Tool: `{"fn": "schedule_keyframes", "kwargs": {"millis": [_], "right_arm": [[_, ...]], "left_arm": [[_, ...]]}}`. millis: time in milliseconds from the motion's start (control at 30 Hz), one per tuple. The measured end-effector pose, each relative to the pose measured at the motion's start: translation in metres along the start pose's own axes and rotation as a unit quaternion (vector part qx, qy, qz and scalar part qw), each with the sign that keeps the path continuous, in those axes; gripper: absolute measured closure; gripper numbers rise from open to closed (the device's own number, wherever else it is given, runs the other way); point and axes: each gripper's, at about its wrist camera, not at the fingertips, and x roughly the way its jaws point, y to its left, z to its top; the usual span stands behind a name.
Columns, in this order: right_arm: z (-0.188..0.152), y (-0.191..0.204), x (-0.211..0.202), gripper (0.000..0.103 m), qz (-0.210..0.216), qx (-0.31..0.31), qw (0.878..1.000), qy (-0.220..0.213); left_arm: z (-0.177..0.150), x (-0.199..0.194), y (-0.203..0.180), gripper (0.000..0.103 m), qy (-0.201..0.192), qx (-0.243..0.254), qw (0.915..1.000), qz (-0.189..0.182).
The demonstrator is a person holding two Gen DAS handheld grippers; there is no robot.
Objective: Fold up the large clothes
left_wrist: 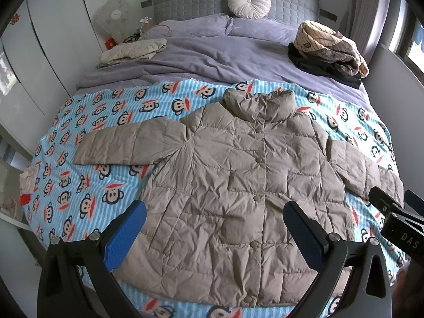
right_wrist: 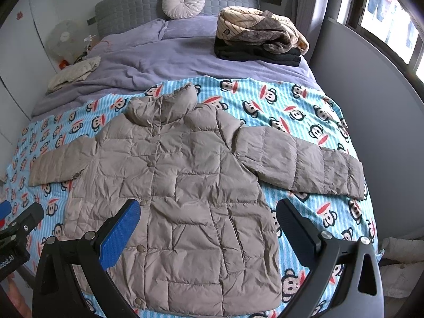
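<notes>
Taupe puffer jacket (left_wrist: 233, 175) flat on blanket (left_wrist: 79, 185)

The jacket (left_wrist: 238, 185) lies flat, front up, on the blanket (left_wrist: 87, 185) over the near end of the bed (left_wrist: 212, 61), sleeves spread to either side and collar toward the headboard (left_wrist: 198, 0). Behind it, a cushion (left_wrist: 249, 1) leans on the headboard. A stack of folded clothes (left_wrist: 328, 50) sits far right, and what seems another folded garment (left_wrist: 132, 51) far left.

Soft, even daylight from the window (right_wrist: 392, 13) at right; sharp focus, strong fisheye bending, dark corners.
</notes>
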Motion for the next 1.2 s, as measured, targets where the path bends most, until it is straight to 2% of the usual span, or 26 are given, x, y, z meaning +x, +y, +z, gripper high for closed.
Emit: {"fn": "schedule_keyframes", "kwargs": {"millis": [1200], "right_arm": [[0.0004, -0.0036, 0.003, 0.001, 0.002, 0.002, 1.0, -0.001]], "left_arm": [[0.0021, -0.0011, -0.0039, 0.0, 0.006, 0.0, 1.0, 0.001]]}}
